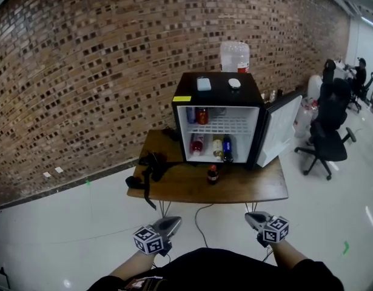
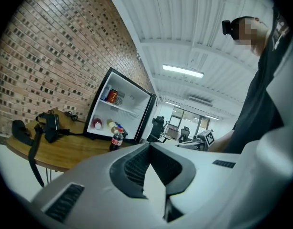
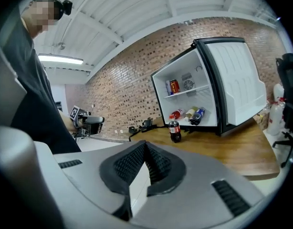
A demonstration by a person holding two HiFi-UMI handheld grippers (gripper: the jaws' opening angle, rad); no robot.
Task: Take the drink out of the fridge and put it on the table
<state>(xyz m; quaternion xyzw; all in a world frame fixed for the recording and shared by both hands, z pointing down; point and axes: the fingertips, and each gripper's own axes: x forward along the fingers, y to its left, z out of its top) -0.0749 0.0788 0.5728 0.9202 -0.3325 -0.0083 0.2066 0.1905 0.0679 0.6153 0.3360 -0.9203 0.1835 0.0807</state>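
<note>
A small dark cola bottle (image 1: 212,174) with a red label stands upright on the wooden table (image 1: 247,190), just in front of the black mini fridge (image 1: 218,83). The fridge door (image 1: 279,128) hangs open to the right. Cans sit on the upper shelf and several bottles lie on the lower one. My left gripper (image 1: 173,222) and right gripper (image 1: 253,217) are held low, well short of the table, both shut and empty. The bottle (image 2: 116,140) appears beyond the left gripper (image 2: 148,147), and the bottle (image 3: 175,131) also stands past the right gripper (image 3: 145,146).
A black strapped device (image 1: 151,164) lies on the table's left part. A water jug (image 1: 235,56) stands behind the fridge, and two small items rest on its top. Black office chairs (image 1: 327,143) and seated people are at the right. A brick wall runs behind.
</note>
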